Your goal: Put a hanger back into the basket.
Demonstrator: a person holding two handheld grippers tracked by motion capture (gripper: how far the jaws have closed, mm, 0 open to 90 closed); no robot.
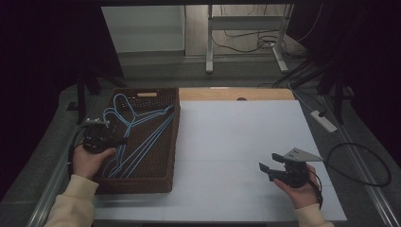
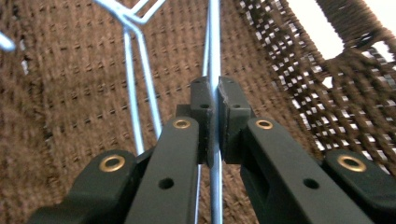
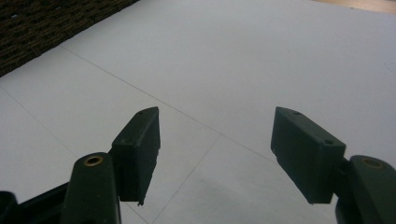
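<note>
A dark brown woven basket [image 1: 142, 182] sits at the left of the white tabletop [image 1: 236, 142], and several light-blue wire hangers [image 1: 137, 132] lie loosely overlapped inside it, hooks toward the far end. The left gripper [image 1: 124, 140] reaches into the basket from its left rim. In the left gripper view its jaws are clenched on one thin blue hanger wire [image 2: 214, 56], the pads squeezed together with the rod running straight up between them, and the basket's woven floor [image 2: 70, 84] lies behind it.

The right gripper [image 1: 267, 163] is held over the near right of the tabletop, well apart from the basket. Its jaws are spread wide with nothing between them, and the right gripper view shows bare white surface past the black pads [image 3: 140, 149].

The hangers look light and springy rather than rigid. A thin coated wire is likely slick and can roll or slide in flat pads, so a grip on a straight run, as here, should hold best if kept square to the rod. Because the hangers are nested and crossed, lifting one may well drag a neighbour by its hook or shoulder; a slow lift that tips the held hanger free of the others seems prudent. The free gripper could steady the far end once it clears the rim.
</note>
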